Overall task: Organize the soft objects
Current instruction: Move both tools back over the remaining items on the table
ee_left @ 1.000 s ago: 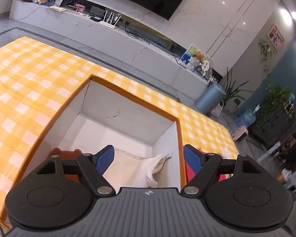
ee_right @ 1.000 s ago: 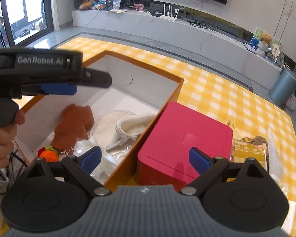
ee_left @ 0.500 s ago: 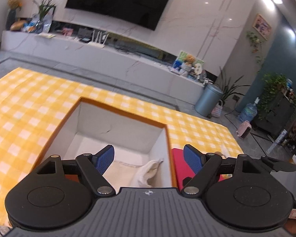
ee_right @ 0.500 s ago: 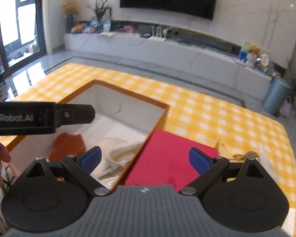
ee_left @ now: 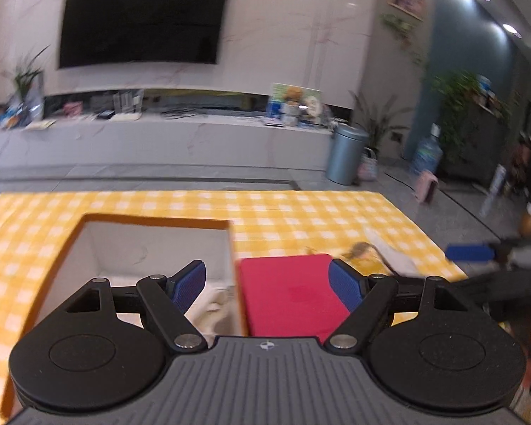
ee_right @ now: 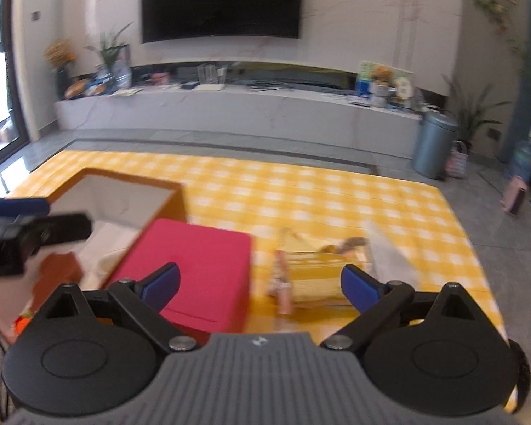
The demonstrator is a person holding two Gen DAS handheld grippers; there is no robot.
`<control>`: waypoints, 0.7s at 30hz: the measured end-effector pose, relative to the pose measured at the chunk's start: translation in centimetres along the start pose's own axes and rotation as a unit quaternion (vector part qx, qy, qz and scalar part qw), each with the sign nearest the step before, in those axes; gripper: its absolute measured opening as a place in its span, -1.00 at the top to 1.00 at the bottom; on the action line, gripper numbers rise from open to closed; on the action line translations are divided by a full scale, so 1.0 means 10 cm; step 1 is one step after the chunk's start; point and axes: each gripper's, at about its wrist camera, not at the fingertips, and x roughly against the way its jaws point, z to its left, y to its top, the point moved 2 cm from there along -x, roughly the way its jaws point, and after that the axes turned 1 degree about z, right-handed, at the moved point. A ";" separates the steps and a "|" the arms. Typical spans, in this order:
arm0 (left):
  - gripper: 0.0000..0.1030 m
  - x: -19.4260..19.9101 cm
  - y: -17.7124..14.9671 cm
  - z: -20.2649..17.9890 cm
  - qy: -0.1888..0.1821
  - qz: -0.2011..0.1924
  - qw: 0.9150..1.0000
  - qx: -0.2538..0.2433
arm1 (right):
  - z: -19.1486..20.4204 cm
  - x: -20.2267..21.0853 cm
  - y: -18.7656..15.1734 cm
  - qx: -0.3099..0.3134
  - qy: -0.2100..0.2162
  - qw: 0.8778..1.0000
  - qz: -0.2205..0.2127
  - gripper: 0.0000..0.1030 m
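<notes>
An orange-rimmed open box (ee_left: 152, 221) (ee_right: 131, 180) sits on a yellow checked cloth (ee_left: 301, 212) (ee_right: 301, 198). Inside lie a cream cloth (ee_left: 216, 304) (ee_right: 106, 258) and a brown soft toy (ee_right: 58, 271). A red box (ee_left: 290, 294) (ee_right: 198, 265) stands against its right side. My left gripper (ee_left: 267, 285) is open above the box's right wall and the red box, holding nothing. My right gripper (ee_right: 260, 285) is open over the red box's right edge and a yellow packet (ee_right: 315, 276) (ee_left: 366, 256), also holding nothing. The left gripper shows as a dark bar (ee_right: 32, 237) in the right wrist view.
A clear plastic wrapper (ee_right: 389, 251) lies right of the yellow packet. Beyond the cloth are grey floor, a long white TV bench (ee_left: 159, 141), a black screen (ee_right: 223, 0), a grey bin (ee_right: 433, 145) and plants. A small orange soft item (ee_right: 23, 322) shows at the box's near corner.
Both grippers have risen and tilted up, so the room fills more of each view and the box looks smaller. They also shifted right. Both stay open and hold nothing.
</notes>
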 end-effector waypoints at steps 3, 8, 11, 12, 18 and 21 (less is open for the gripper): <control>-0.80 -0.06 -0.04 -0.24 -0.016 0.006 0.999 -0.027 | -0.21 0.02 -0.04 -0.017 -0.025 1.000 -0.002 -0.90; -0.80 -0.22 -0.09 -0.48 -0.066 0.043 0.996 -0.034 | -0.50 -0.02 -0.12 -0.027 -0.065 0.997 0.005 -0.92; -0.80 -0.34 -0.06 -0.59 -0.071 0.063 0.995 -0.025 | -0.69 -0.06 -0.15 -0.022 -0.102 0.995 0.012 -0.92; -0.80 -0.39 -0.06 -0.65 -0.073 0.069 0.995 -0.026 | -0.76 -0.07 -0.17 -0.027 -0.109 0.994 0.014 -0.92; -0.80 -0.62 -0.07 -0.98 -0.080 0.098 0.991 -0.051 | -1.19 -0.13 -0.30 -0.062 -0.152 0.986 0.032 -0.92; -0.80 -0.74 -0.08 -1.12 -0.084 0.110 0.988 -0.067 | -1.40 -0.24 -0.40 -0.076 -0.183 0.978 0.059 -0.92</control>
